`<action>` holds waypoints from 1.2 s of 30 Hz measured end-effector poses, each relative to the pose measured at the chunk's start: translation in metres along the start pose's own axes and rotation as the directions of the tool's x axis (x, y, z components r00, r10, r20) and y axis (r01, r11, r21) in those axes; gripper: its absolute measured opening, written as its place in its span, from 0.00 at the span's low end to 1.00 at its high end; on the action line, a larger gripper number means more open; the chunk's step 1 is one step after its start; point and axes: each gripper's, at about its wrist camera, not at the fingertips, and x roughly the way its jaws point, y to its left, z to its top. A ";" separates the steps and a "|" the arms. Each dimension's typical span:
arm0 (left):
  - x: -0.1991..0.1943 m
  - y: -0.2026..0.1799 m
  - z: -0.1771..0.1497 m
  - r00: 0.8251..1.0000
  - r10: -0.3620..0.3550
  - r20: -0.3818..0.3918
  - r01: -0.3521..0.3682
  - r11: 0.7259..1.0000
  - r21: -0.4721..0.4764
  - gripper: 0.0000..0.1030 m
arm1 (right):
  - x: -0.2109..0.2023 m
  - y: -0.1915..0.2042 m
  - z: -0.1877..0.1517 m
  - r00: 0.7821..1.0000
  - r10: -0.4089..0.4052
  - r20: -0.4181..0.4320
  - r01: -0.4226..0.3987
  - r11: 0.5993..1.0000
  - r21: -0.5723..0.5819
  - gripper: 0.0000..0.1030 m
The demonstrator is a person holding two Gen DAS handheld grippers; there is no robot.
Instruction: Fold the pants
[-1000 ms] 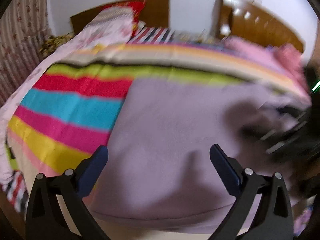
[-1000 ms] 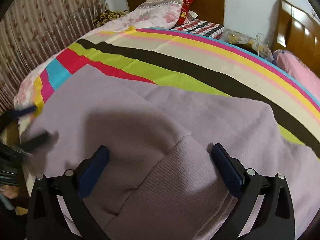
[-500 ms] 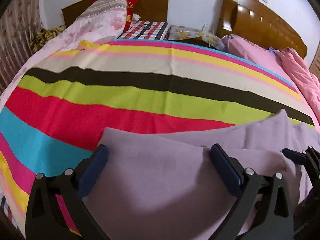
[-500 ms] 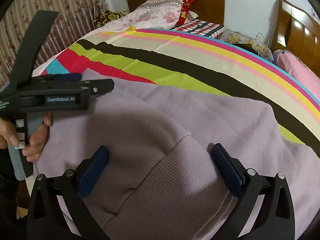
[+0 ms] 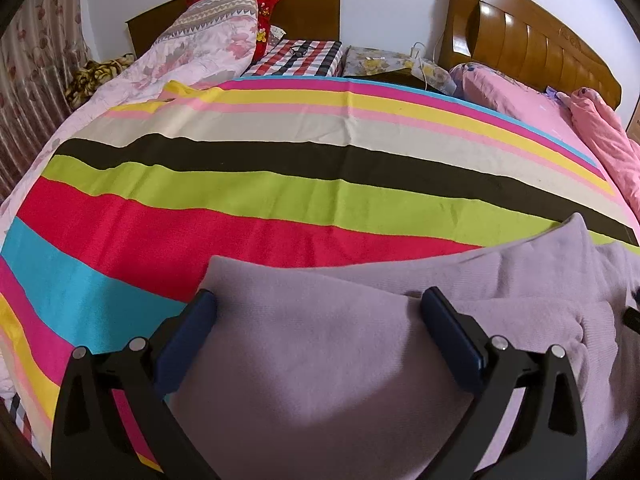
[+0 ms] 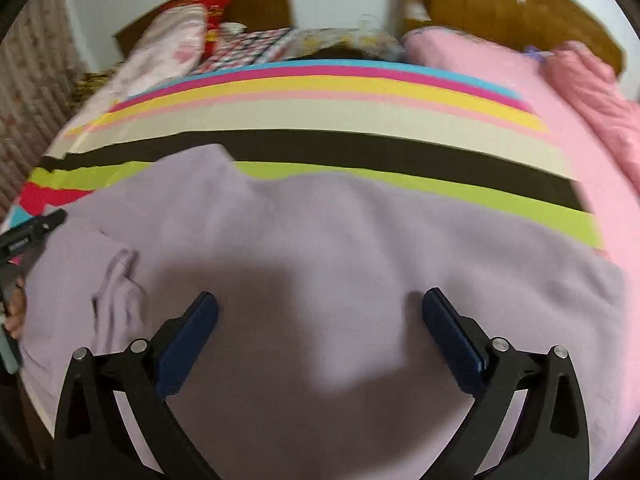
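The lilac knit pants [image 5: 320, 360] lie on the near part of a striped bedspread [image 5: 280, 200]. My left gripper [image 5: 318, 300] is open and empty, hovering over the left part of the pants. My right gripper [image 6: 320, 300] is open and empty over the middle of the pants [image 6: 340, 240]. A ribbed cuff or waistband [image 6: 118, 292] lies bunched at the left in the right wrist view, where the left gripper [image 6: 32, 236] shows at the left edge. The right wrist view is blurred.
Pillows and a floral quilt [image 5: 208, 48] lie at the head of the bed by a dark headboard [image 5: 312, 4]. A second bed with pink bedding [image 5: 532, 112] and a wooden headboard [image 5: 520, 36] stands to the right. A curtain [image 5: 28, 64] hangs at the left.
My right gripper has swung to the right across the pants, so the ribbed end now lies at its left. My left gripper holds nearly still after turning toward the head of the bed.
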 end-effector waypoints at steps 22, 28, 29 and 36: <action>0.002 -0.001 0.001 1.000 0.021 0.003 -0.021 1.000 0.006 0.99 | -0.092 -0.150 -0.140 0.989 0.092 0.112 -0.134 0.873 0.469 0.86; 0.002 -0.001 0.001 1.000 0.017 0.005 -0.017 1.000 0.003 0.99 | -0.092 -0.146 -0.140 0.990 0.133 0.055 -0.144 0.883 0.448 0.83; 0.002 -0.001 0.001 1.000 0.018 0.005 -0.018 1.000 0.003 0.99 | -0.091 -0.148 -0.140 0.990 0.133 0.055 -0.144 0.878 0.457 0.83; 0.002 0.000 0.001 1.000 0.017 0.005 -0.017 1.000 0.003 0.99 | -0.086 -0.170 -0.140 0.992 0.088 0.092 -0.125 0.822 0.556 0.50</action>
